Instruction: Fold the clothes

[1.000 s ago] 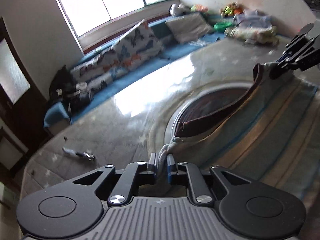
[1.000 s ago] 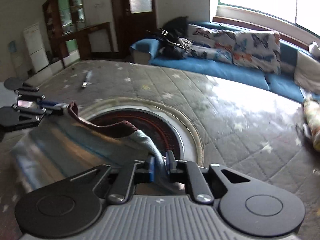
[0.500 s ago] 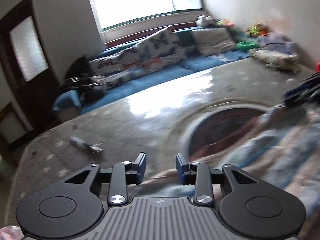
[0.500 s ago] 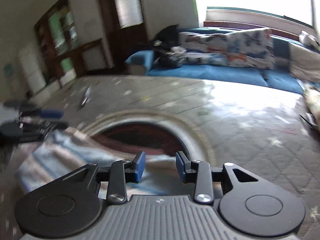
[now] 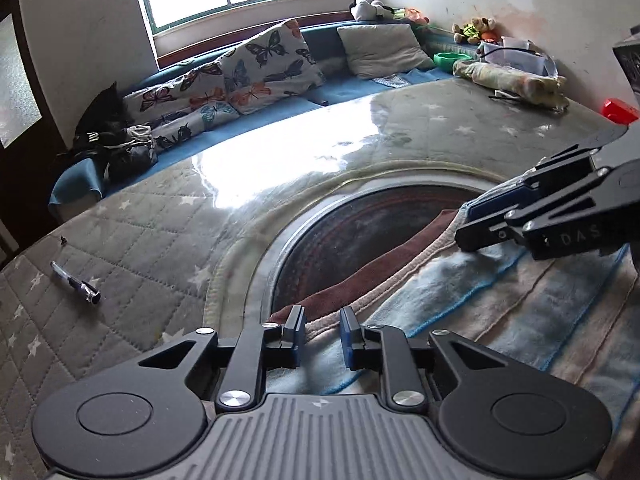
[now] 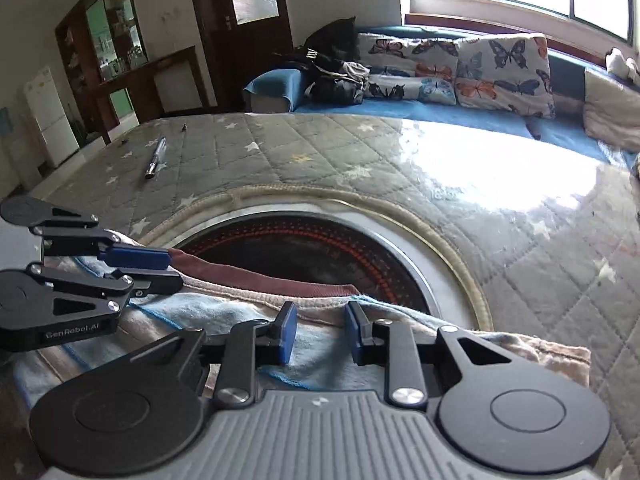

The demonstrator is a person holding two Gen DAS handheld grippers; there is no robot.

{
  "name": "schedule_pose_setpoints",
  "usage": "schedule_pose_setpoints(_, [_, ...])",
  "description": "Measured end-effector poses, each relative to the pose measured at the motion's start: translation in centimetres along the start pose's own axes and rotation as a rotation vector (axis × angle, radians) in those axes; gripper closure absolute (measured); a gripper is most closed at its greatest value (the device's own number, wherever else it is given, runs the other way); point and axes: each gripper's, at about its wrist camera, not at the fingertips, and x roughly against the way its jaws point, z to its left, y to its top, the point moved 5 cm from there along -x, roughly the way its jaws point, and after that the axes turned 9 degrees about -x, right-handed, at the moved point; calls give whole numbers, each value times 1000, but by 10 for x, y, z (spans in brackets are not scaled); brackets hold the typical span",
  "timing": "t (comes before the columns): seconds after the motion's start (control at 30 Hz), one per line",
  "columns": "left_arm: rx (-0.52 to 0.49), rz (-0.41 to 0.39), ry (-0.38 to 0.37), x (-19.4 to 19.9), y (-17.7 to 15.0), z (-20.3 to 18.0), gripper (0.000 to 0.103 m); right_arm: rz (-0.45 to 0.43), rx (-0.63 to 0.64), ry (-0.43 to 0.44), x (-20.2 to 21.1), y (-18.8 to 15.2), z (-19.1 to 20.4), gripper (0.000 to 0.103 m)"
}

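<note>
Cloth: a striped blue-and-beige towel (image 5: 500, 320) with a maroon hem is spread flat on the quilted mat (image 5: 140, 240), its far edge lying over the round dark panel (image 5: 360, 232).
Handling: the towel is judged soft, limp and light; it should drape and sag wherever it is not held, and the terry should not slip between pads.
Hold: the two corners along the maroon hem are judged the best places to take it, one per gripper.
Left gripper (image 5: 319, 334): a gap is seen between the pads, nothing is pinched, and the jaws are closing just above the hem corner.
Right gripper (image 6: 320, 332): the same is seen here; the jaws are closing over the towel edge with no cloth pressed between them.
Writing: "GenRobot.AI" is read on the left gripper's side in the right view; "DAS" is read on the right gripper in the left view.
Stray item: a pen (image 5: 76, 283) is left on the mat, well apart from the towel.
</note>
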Motion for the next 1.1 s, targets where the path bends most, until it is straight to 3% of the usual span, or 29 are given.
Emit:
schedule_pose_setpoints(0.23, [11,-7,5,2,-2,0,81,-14,35,63,9,-4,19,76])
schedule_pose_setpoints(0.43, [50,-49,15,18,4,-1,80,-1,73,57,-8,-10,35,76])
schedule_pose_setpoints(0.6, [64,-89,-45,30,12,-19,80,-26,-8,91,3,-5,26,76])
schedule_pose_setpoints(0.67, [63,-86,-70,28,12,-27,80,-35,-17,77,10,-6,19,76])
schedule_pose_setpoints(0.83, [75,-47,-63,10,0,-34,80,-43,-39,27,29,-10,-8,76])
schedule_pose_setpoints(1.1, [96,-51,-48,10,-2,-31,80,-83,-114,-91,41,-12,-62,77])
